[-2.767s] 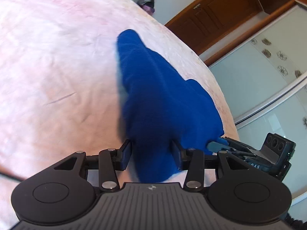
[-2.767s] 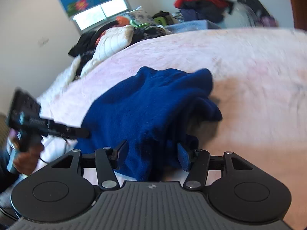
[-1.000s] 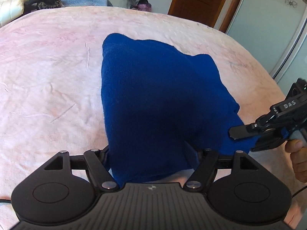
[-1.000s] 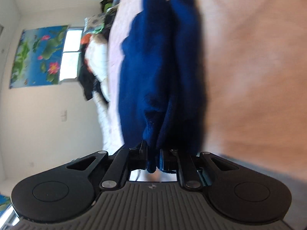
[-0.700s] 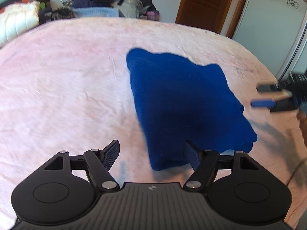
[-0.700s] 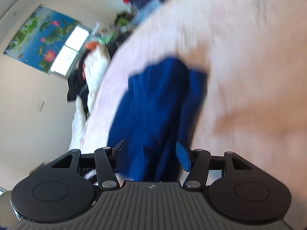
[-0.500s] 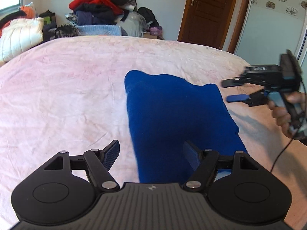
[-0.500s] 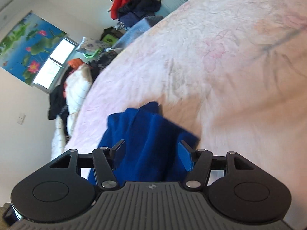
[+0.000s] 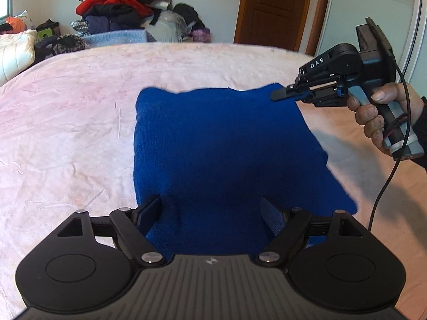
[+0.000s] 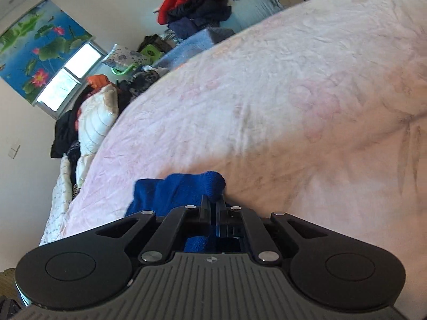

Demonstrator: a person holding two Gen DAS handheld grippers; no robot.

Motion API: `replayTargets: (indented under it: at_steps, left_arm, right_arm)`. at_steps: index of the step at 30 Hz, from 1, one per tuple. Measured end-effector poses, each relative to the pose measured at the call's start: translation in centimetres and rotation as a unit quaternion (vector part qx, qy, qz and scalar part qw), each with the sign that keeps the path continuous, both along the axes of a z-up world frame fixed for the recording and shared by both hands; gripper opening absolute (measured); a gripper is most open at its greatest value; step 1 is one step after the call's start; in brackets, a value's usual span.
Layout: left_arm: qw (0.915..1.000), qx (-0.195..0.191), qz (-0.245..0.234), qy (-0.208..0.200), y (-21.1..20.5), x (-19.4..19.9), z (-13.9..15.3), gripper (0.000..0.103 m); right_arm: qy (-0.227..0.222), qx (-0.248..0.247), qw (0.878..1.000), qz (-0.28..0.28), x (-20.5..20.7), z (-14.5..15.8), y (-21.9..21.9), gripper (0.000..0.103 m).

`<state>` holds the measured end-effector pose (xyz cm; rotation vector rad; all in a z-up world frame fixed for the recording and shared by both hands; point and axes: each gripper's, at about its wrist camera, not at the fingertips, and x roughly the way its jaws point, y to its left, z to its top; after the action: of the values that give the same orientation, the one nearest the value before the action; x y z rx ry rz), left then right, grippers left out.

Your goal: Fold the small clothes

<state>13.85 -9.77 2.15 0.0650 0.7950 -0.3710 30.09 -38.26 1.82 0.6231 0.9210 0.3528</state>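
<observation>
The right gripper (image 10: 212,202), spread open half a second ago, now pinches the far right corner of the blue garment (image 9: 221,149). The left gripper (image 9: 210,209) stays wide, straddling the near edge on the bed (image 9: 66,122). Another fold looks imminent.

The blue knit garment (image 9: 218,144) looked soft, matt and finely ribbed. The pink bedspread (image 9: 66,122) was a crinkled, faintly mottled cloth. The left gripper (image 9: 210,213) was matt black plastic with bright metal rivets. The door (image 9: 275,8) was glossy brown wood.
</observation>
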Motion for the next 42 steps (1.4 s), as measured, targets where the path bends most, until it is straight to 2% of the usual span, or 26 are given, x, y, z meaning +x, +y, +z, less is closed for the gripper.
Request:
replayTargets:
  at_steps: [1,3,5,6,8,10,12,13,16,19,20,22,23,24,26,27,28,30,33,36,38,40,42]
  left_arm:
    - [1.0000,0.005,0.005,0.003,0.0,0.2,-0.4,0.082]
    - [0.9999,0.001,0.011,0.010,0.5,0.4,-0.8,0.082]
    - [0.9997,-0.012,0.014,0.013,1.1,0.2,-0.2,0.082]
    - [0.9995,-0.021,0.018,0.015,1.6,-0.1,0.4,0.082]
    - [0.9986,-0.044,0.026,0.017,2.6,-0.5,1.6,0.082]
    - [0.9971,-0.068,0.033,0.005,3.6,-0.8,2.9,0.082]
    - [0.9969,-0.064,0.045,-0.008,3.8,-0.4,3.2,0.082]
    - [0.9975,-0.052,0.048,-0.006,3.4,-0.1,2.9,0.082]
    - [0.9989,-0.019,0.041,0.010,1.5,0.7,1.2,0.082]
    - [0.9990,0.014,0.032,0.029,-0.1,1.1,-0.8,0.082]
    - [0.9989,0.015,0.032,0.031,-0.2,1.1,-1.2,0.088]
    - [0.9986,0.011,0.036,0.038,-0.1,1.3,-1.7,0.093]
    - [0.9984,0.007,0.040,0.040,0.1,1.4,-1.9,0.096]
    - [0.9981,0.005,0.044,0.043,0.2,1.5,-1.9,0.096]
    - [0.9977,0.004,0.047,0.049,0.3,1.5,-1.9,0.097]
    - [0.9976,0.003,0.048,0.050,0.3,1.6,-1.9,0.097]
    - [0.9975,0.004,0.049,0.051,0.3,1.5,-1.9,0.097]
    - [0.9974,0.005,0.051,0.050,0.3,1.4,-2.0,0.097]
    - [0.9974,0.008,0.051,0.049,0.3,1.4,-2.0,0.097]
    - [0.9973,0.008,0.053,0.051,0.3,1.5,-2.0,0.097]
    - [0.9971,0.007,0.055,0.053,0.4,1.6,-2.0,0.097]
    - [0.9968,0.001,0.059,0.054,0.7,1.4,-1.8,0.097]
    - [0.9960,-0.009,0.069,0.056,1.4,0.7,-1.1,0.096]
  right_arm:
    - [0.008,-0.005,1.000,0.000,0.0,-0.9,0.0,0.008]
    - [0.012,0.023,1.000,-0.003,-0.7,-1.7,-0.1,0.010]
    - [0.012,0.030,0.999,-0.016,-1.4,-1.3,-0.3,0.018]
    - [0.002,0.027,0.999,-0.030,-2.0,-0.8,-0.6,0.028]
    - [-0.041,0.032,0.997,-0.052,-4.0,1.0,-1.2,0.030]
    - [-0.062,0.102,0.992,-0.027,-6.2,2.3,-1.2,0.031]
    - [-0.033,0.200,0.979,0.023,-8.3,2.0,-0.1,0.035]
    - [-0.017,0.233,0.972,0.038,-9.3,1.4,0.8,0.036]
    - [0.022,0.269,0.960,0.070,-11.5,-0.9,3.0,0.036]
    - [0.052,0.212,0.975,0.029,-11.9,-3.7,2.7,0.039]
    - [0.064,0.208,0.976,0.018,-11.8,-4.8,2.1,0.032]
    - [0.085,0.240,0.967,0.008,-12.0,-6.7,1.4,0.012]
    - [0.094,0.243,0.966,0.004,-12.1,-6.9,1.4,0.009]
    - [0.090,0.236,0.967,0.008,-12.2,-6.5,1.5,0.010]
    - [0.069,0.219,0.973,0.011,-12.8,-4.9,1.9,0.024]
    - [0.050,0.210,0.976,0.013,-13.2,-3.8,2.2,0.036]
    - [0.032,0.205,0.978,0.016,-13.5,-2.9,2.4,0.044]
    - [0.006,0.183,0.983,0.026,-13.9,-1.7,3.2,0.052]
    - [0.017,0.149,0.988,0.029,-13.3,-2.3,3.7,0.051]
    - [0.034,0.162,0.986,0.009,-13.1,-3.8,3.0,0.035]
    - [0.031,0.160,0.987,-0.001,-13.6,-3.2,3.0,0.037]
    - [-0.001,0.128,0.992,-0.008,-14.8,-1.6,3.5,0.052]
    - [-0.038,0.088,0.995,-0.009,-16.5,0.3,3.7,0.060]
